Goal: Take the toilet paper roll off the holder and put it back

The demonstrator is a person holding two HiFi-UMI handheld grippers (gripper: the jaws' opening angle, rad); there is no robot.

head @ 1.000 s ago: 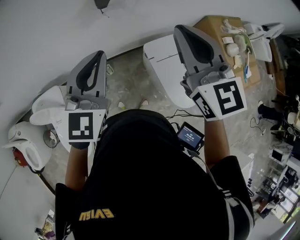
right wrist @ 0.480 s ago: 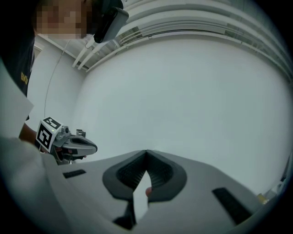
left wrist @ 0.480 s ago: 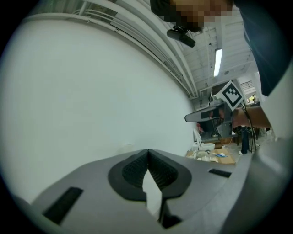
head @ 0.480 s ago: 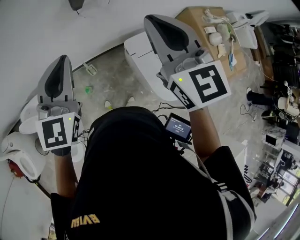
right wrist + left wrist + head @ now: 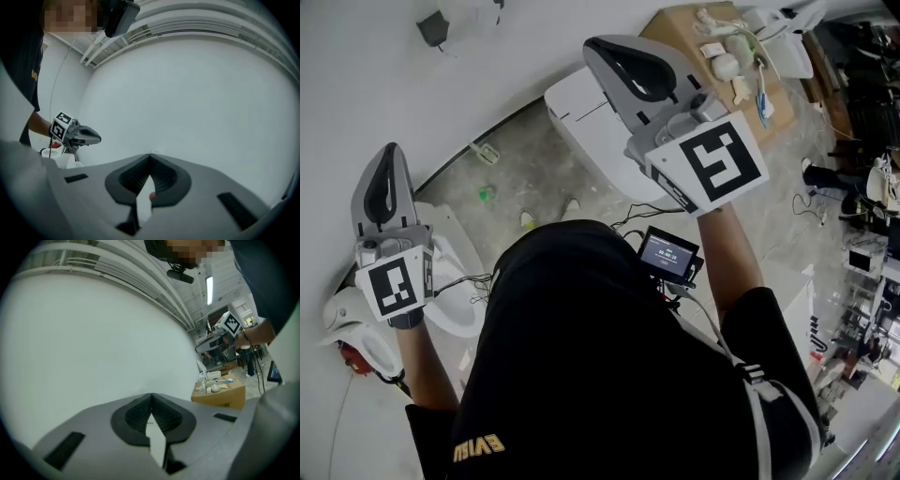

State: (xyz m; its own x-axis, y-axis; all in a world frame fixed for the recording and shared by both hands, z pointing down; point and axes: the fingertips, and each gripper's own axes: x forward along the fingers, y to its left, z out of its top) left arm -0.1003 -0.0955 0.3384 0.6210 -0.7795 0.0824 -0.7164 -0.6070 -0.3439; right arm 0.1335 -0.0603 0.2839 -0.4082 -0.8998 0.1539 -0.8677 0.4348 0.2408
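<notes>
Both tongs are held out toward a bare white wall (image 5: 356, 75), and neither has anything in it. The left tongs (image 5: 389, 157), at the left of the head view, show their ribbed pads meeting at the tips in the left gripper view. The right tongs (image 5: 598, 49), at the upper middle of the head view, are likewise closed on nothing in the right gripper view. The toilet paper roll cannot be made out for certain in any view, since both gripper views look onto blank wall. The only candidate is a small dark fitting (image 5: 431, 28) on the wall at the upper left of the head view, with a pale shape just beside it at the top edge. Whether these are the holder and the roll is too small to tell. If they are, the target lies above and to the right of the left tongs' tip and to the left of the right tongs' tip. That puts it roughly between the two and, in the frame, slightly nearer the left pair. Its long axis cannot be read. The chosen pair would probably have to open and swing inward to reach it. The white toilet (image 5: 581, 108) under the right tongs and the cardboard box (image 5: 670, 26) at the upper right lie off that path.
</notes>
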